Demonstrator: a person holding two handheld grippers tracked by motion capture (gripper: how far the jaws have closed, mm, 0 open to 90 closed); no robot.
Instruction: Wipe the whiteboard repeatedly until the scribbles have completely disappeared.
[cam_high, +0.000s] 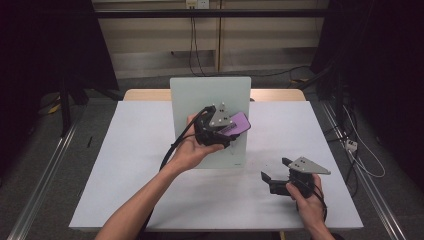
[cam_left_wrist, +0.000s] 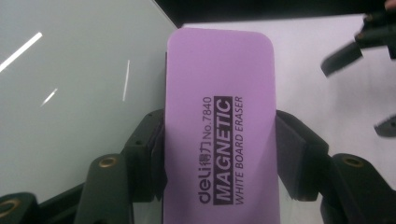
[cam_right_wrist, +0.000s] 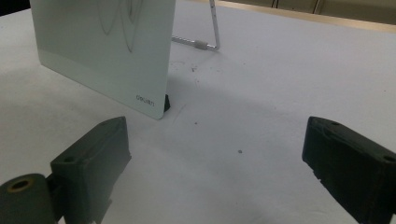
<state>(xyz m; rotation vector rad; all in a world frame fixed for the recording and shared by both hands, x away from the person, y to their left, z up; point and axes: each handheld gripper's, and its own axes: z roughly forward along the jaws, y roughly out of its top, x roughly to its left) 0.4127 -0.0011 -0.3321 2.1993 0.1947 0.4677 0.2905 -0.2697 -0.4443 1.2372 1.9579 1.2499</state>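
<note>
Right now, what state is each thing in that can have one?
Eraser: clamped in the left tool, held against the board.
Whiteboard: upright on its stand, pen marks on it.
Right tool: open, nothing between its jaws, low over the table.

This looks like a lab or recording studio set up for filming handwork. A bare white table (cam_high: 150, 190) stands on grey carpet (cam_high: 30, 190) between dark curtains (cam_high: 45, 45), with metal rails (cam_high: 47, 175) along the floor, loose cables (cam_high: 360, 155) trailing beside it, and wall sockets (cam_high: 196, 4) behind.
</note>
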